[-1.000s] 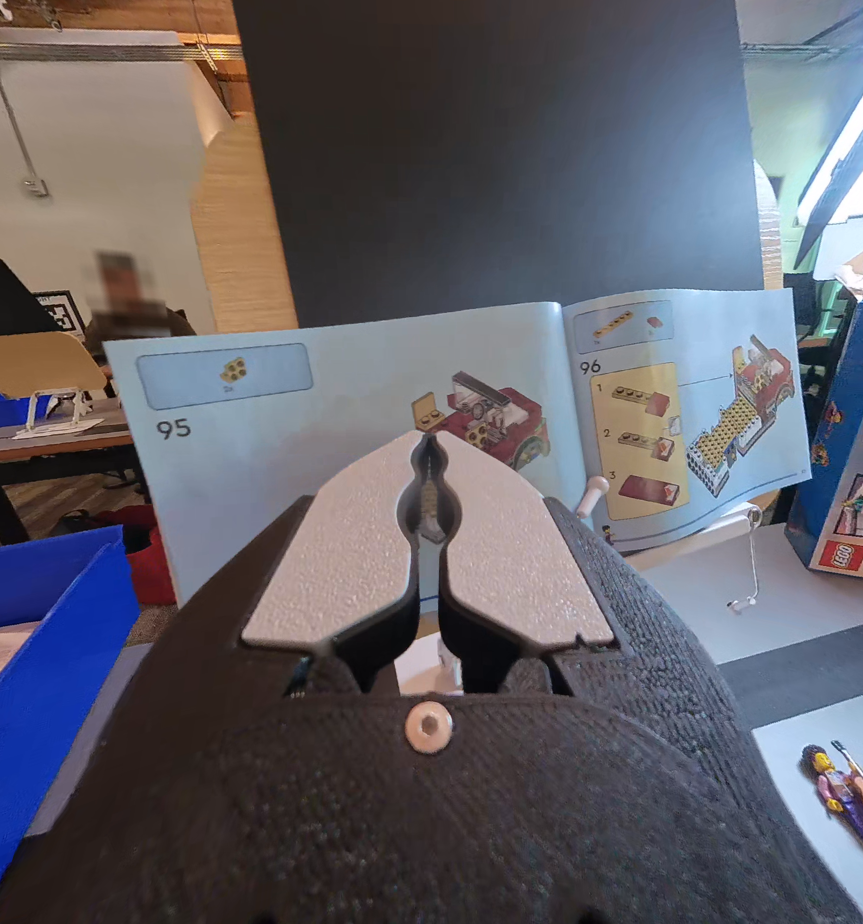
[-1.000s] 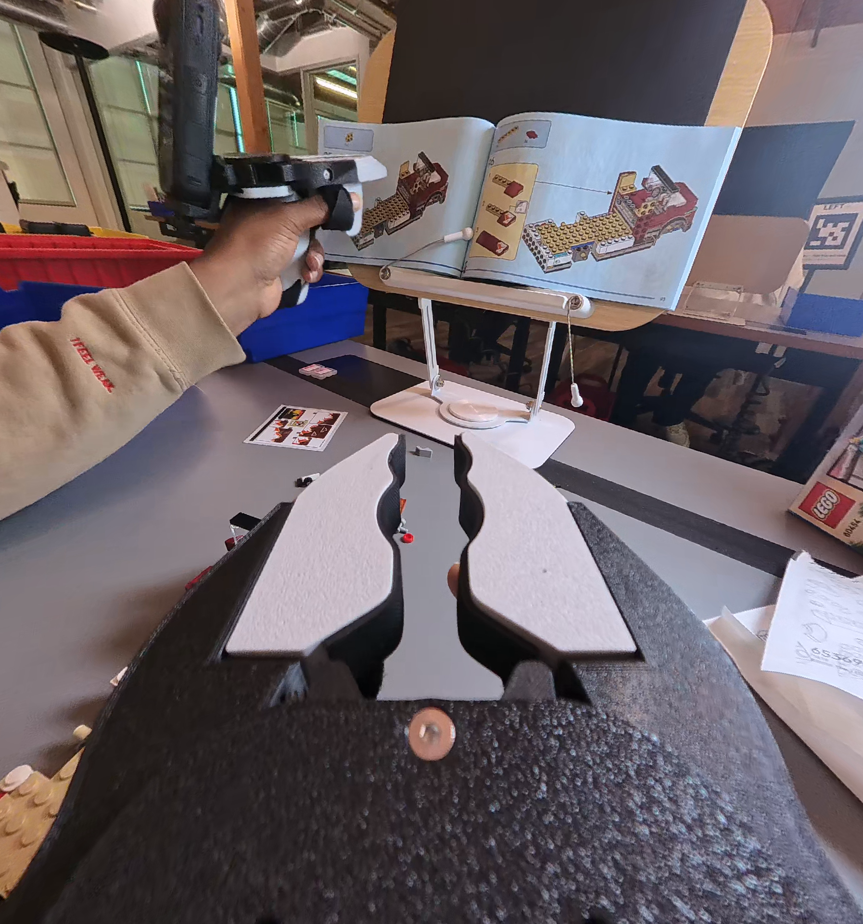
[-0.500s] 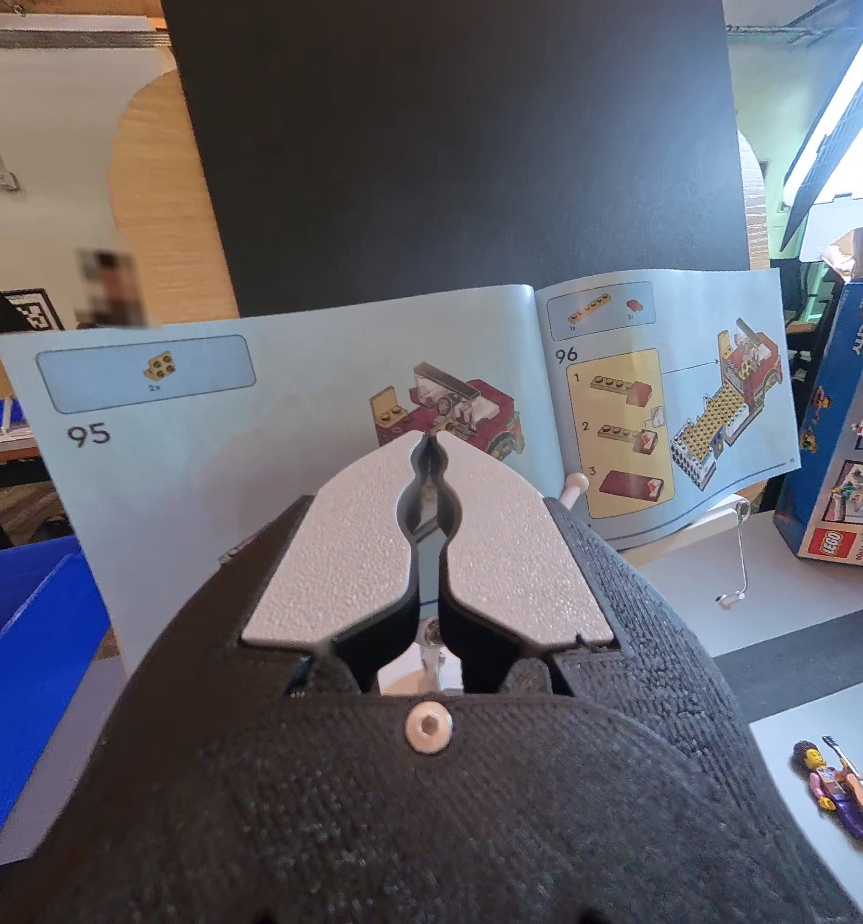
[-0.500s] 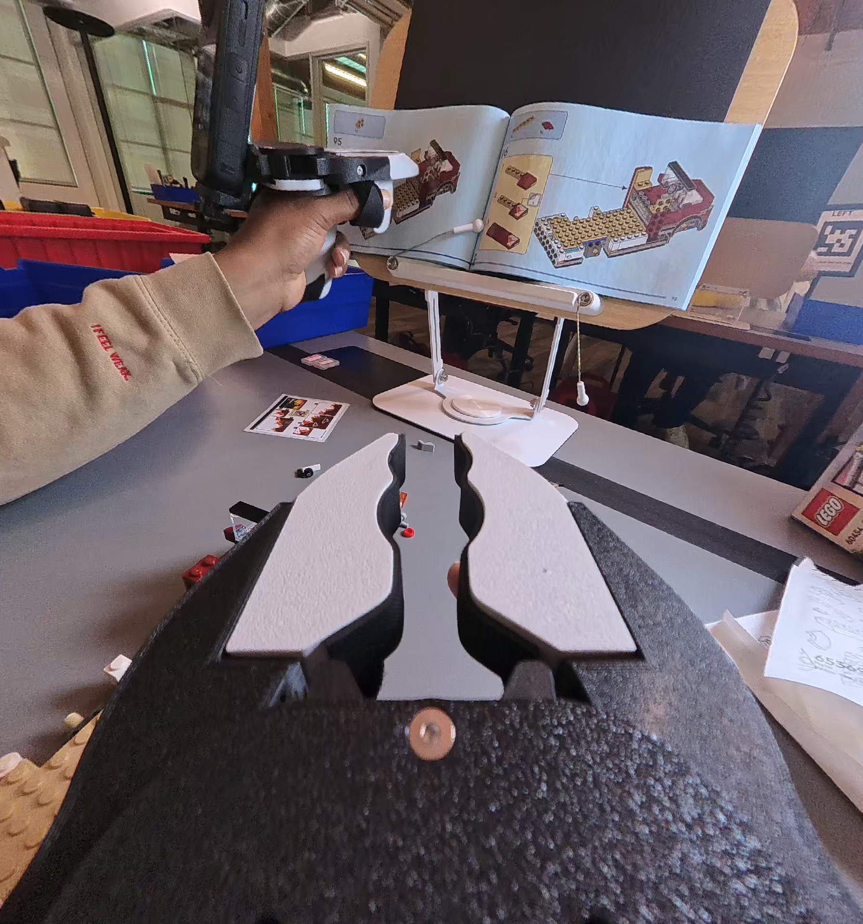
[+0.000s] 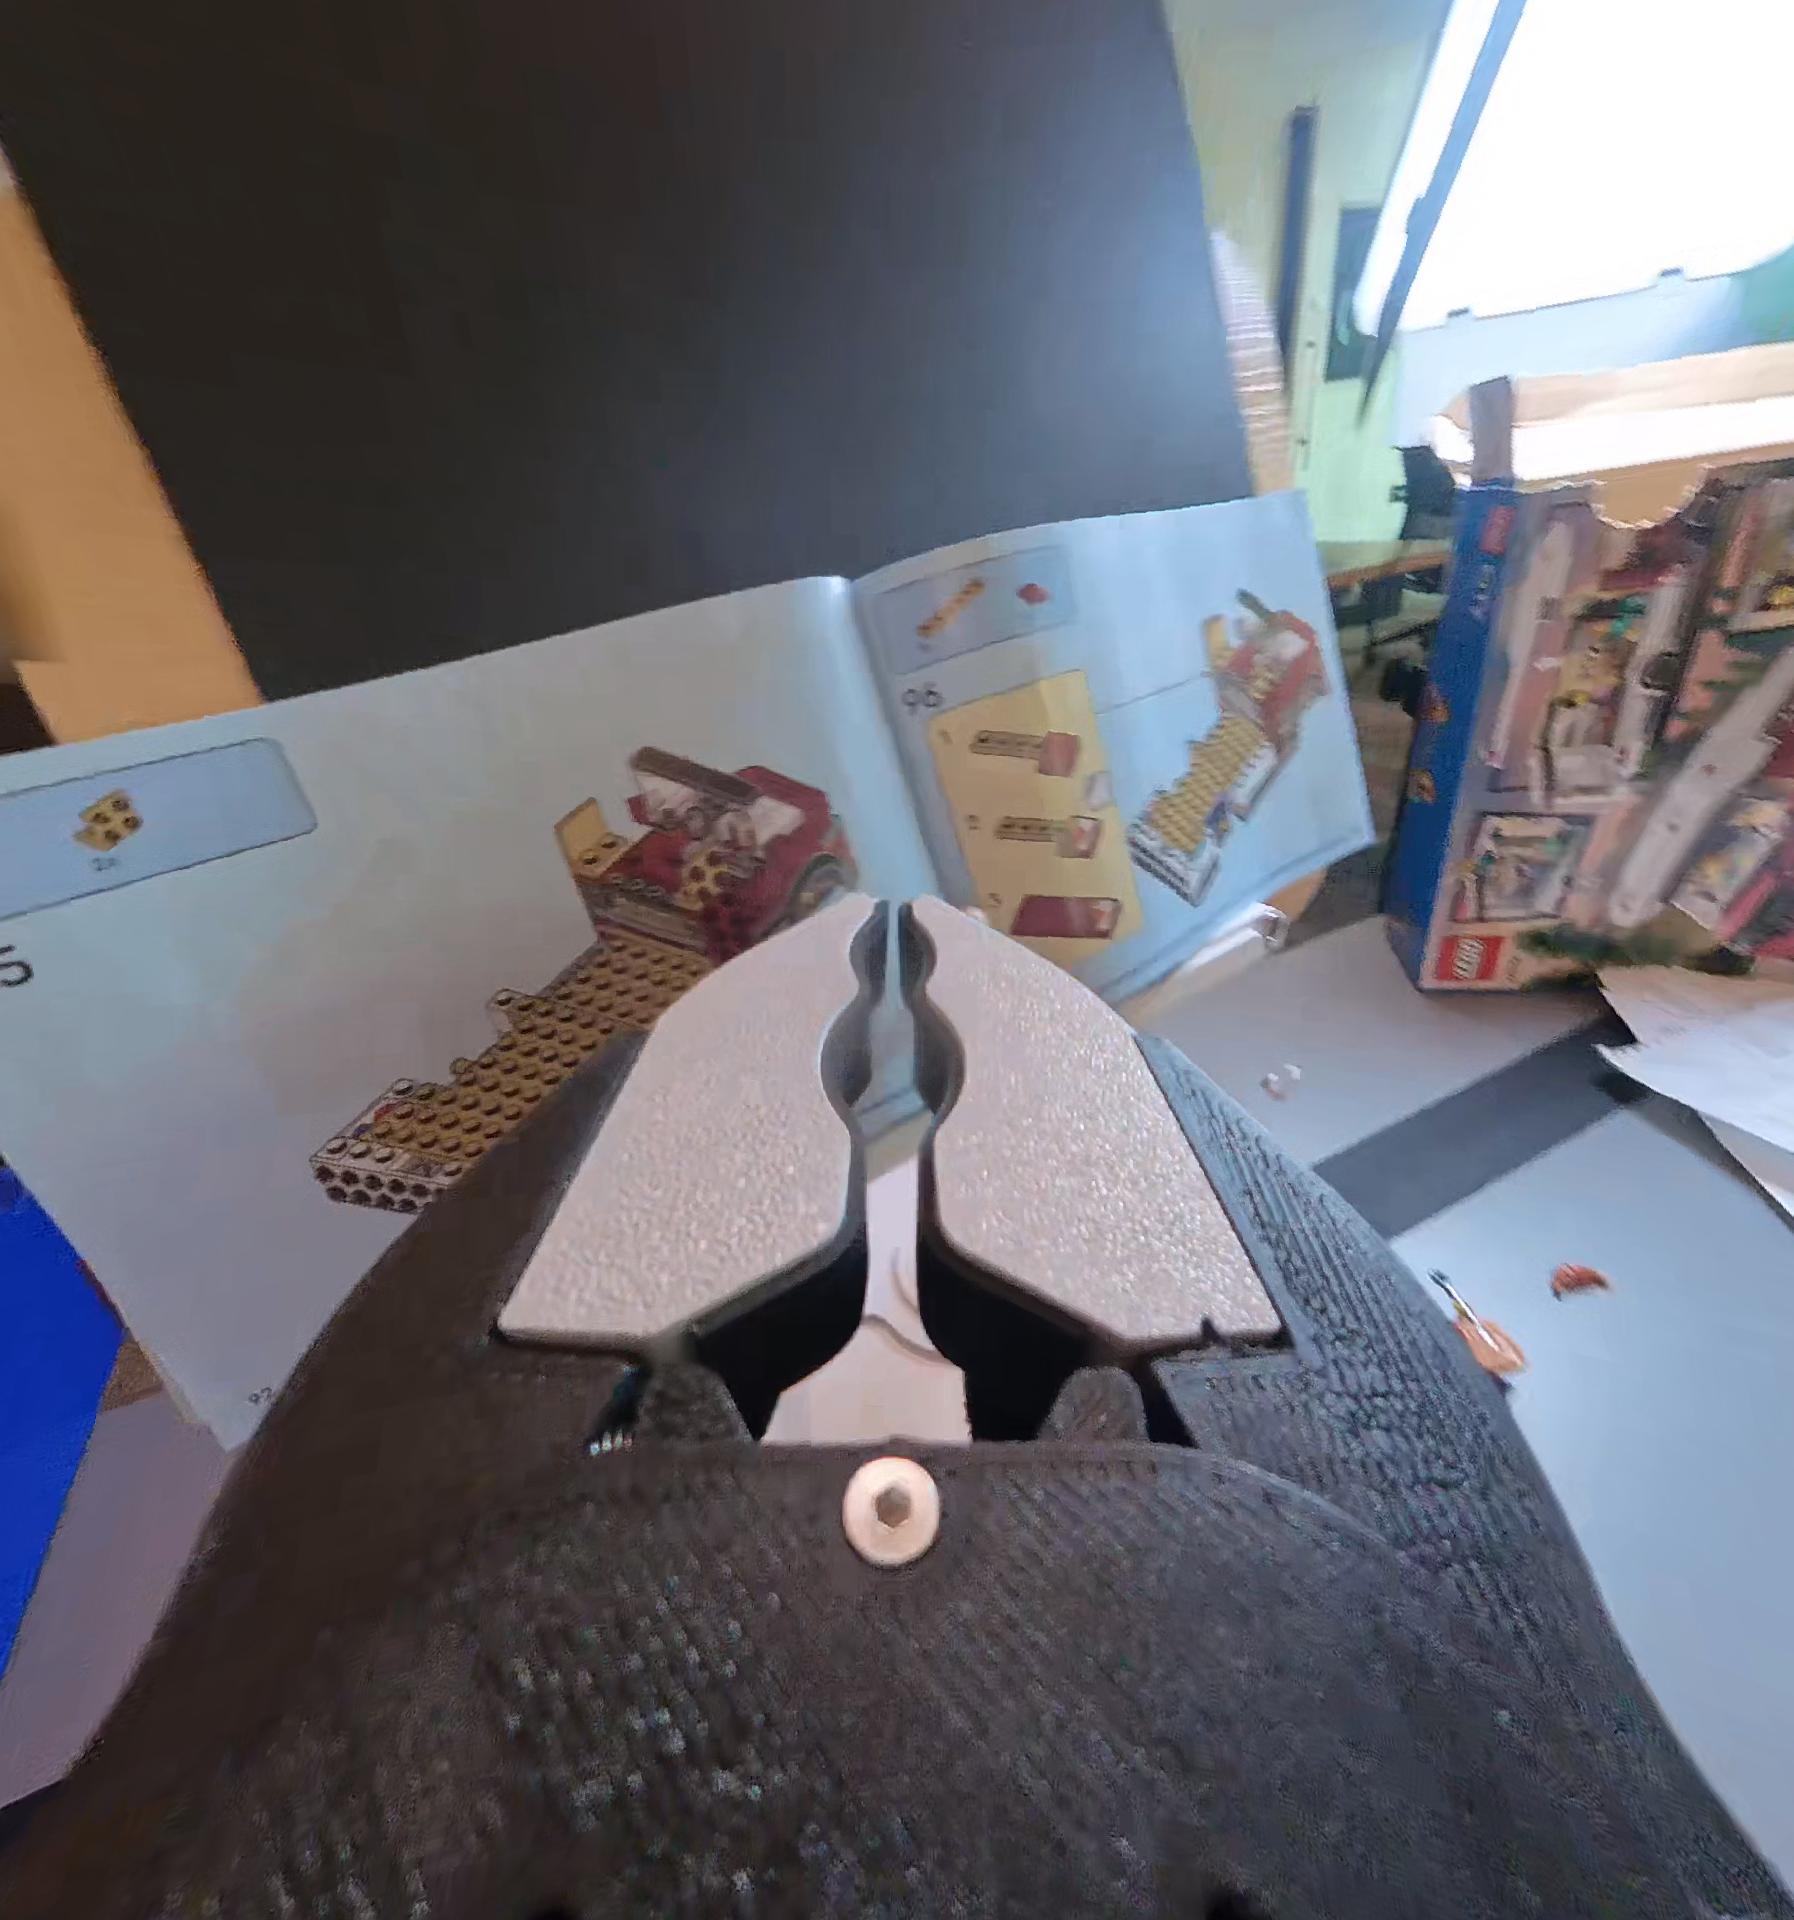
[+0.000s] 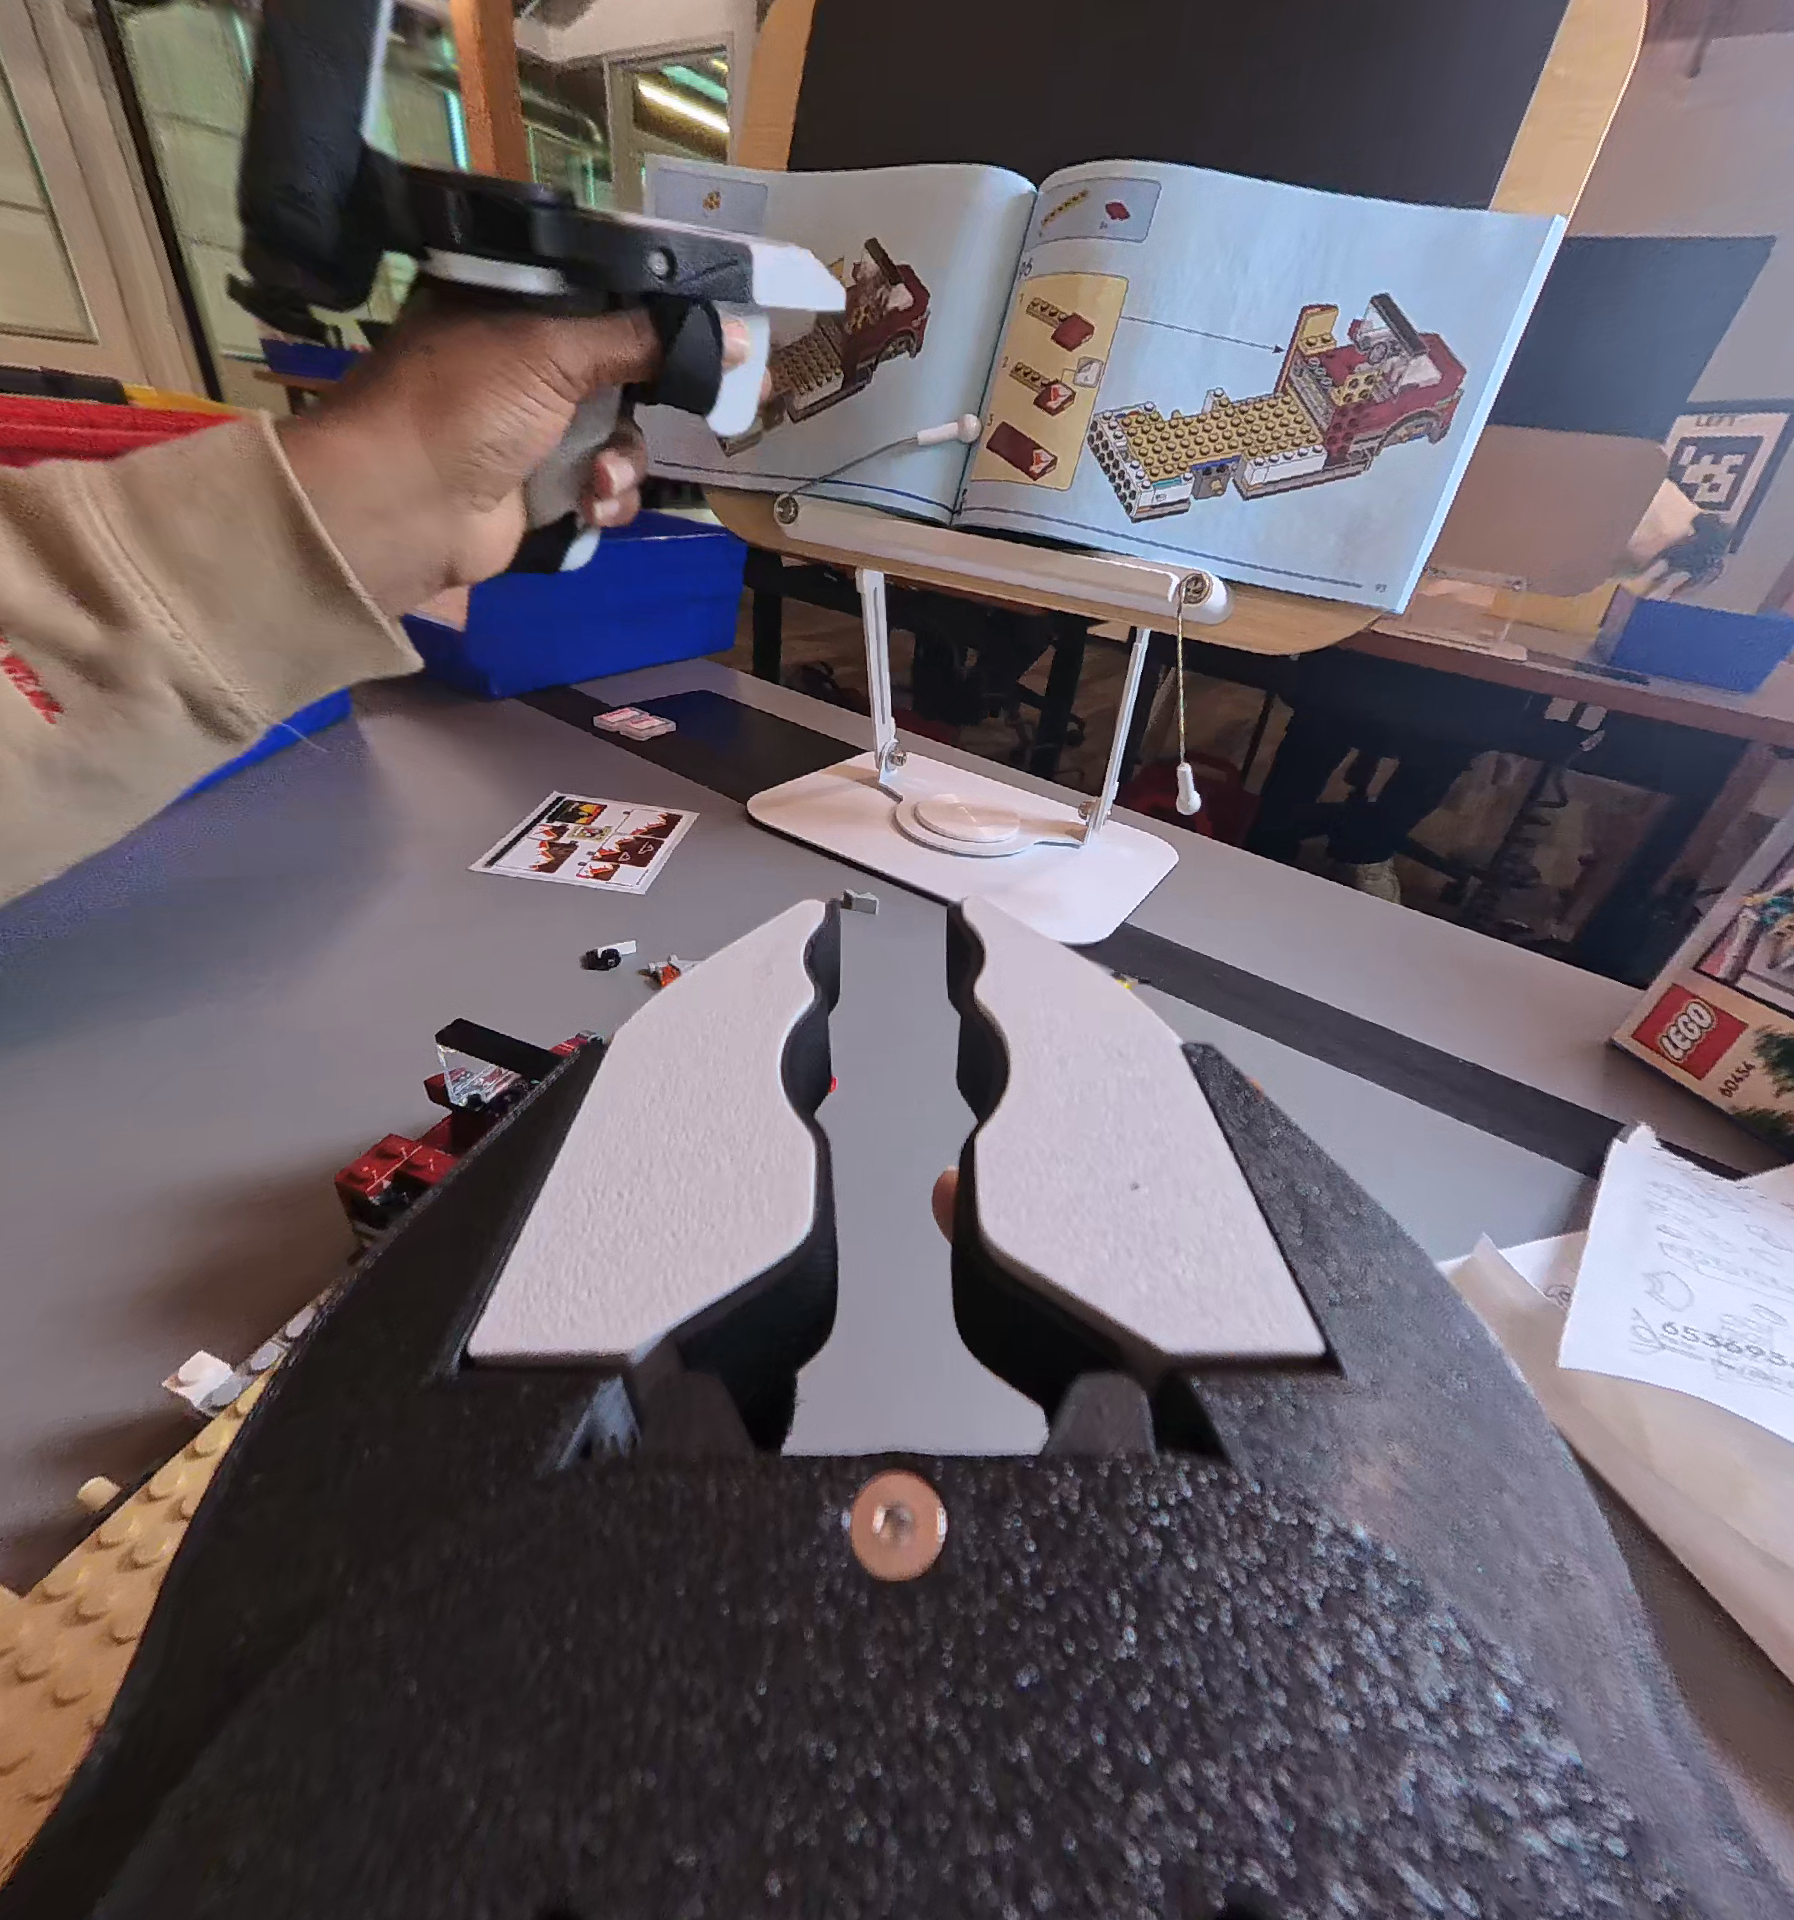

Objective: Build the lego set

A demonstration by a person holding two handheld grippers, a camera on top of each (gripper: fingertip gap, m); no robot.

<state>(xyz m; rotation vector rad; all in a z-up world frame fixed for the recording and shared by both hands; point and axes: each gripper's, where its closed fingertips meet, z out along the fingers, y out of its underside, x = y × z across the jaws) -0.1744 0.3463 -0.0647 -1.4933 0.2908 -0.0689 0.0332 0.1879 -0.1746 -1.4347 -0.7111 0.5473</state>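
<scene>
left gripper (image 5: 895,914) nearer instruction booklet (image 5: 436,831)

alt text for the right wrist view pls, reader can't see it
The right hand-held gripper hovers open and empty over a grey table strewn with toy bricks. Beyond, a hand holds the left hand-held gripper at an open instruction booklet on a white stand.

Grey table (image 6: 249,1039); black wall panel (image 5: 664,312)

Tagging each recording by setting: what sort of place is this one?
Probably an office or lab workbench set up for toy brick building: an open instruction booklet on a white stand, loose bricks on the grey table, blue storage bins behind.
</scene>
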